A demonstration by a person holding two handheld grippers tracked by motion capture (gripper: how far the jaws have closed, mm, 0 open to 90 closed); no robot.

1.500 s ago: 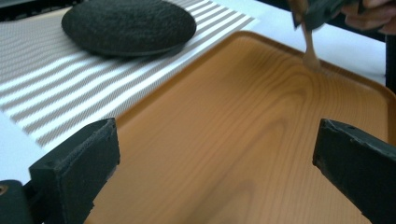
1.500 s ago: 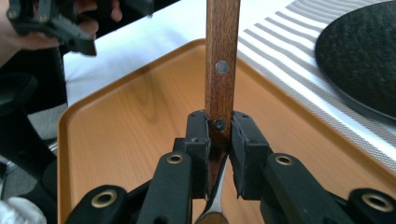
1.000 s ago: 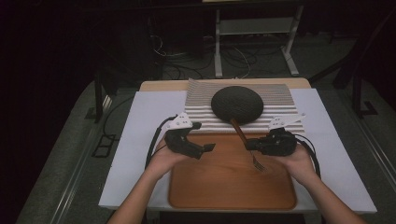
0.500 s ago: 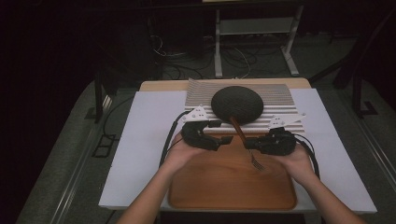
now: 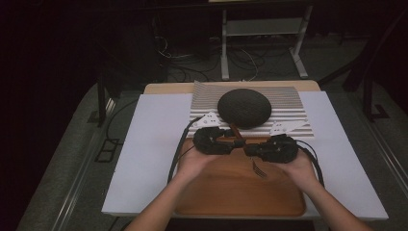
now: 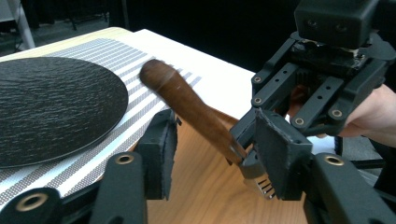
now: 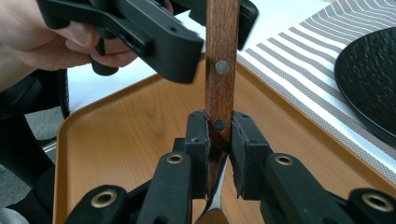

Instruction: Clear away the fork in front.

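Right tongs (image 7: 218, 154) clamped on wooden-handled fork (image 7: 222, 70) above orange tray (image 5: 226, 192); left tongs (image 6: 219, 154), just closing around the handle, pads not yet pressing.

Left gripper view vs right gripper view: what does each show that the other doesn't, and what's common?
Left gripper view: the fork handle's rounded end, its tines, and the left gripper with its fingers, which have just been closing, either side of the handle and not pressing it.
Right gripper view: two handle rivets, the right gripper with its fingers clamped on the fork, and the tray rim.
Both: the wooden handle, black plate, striped mat, tray surface.
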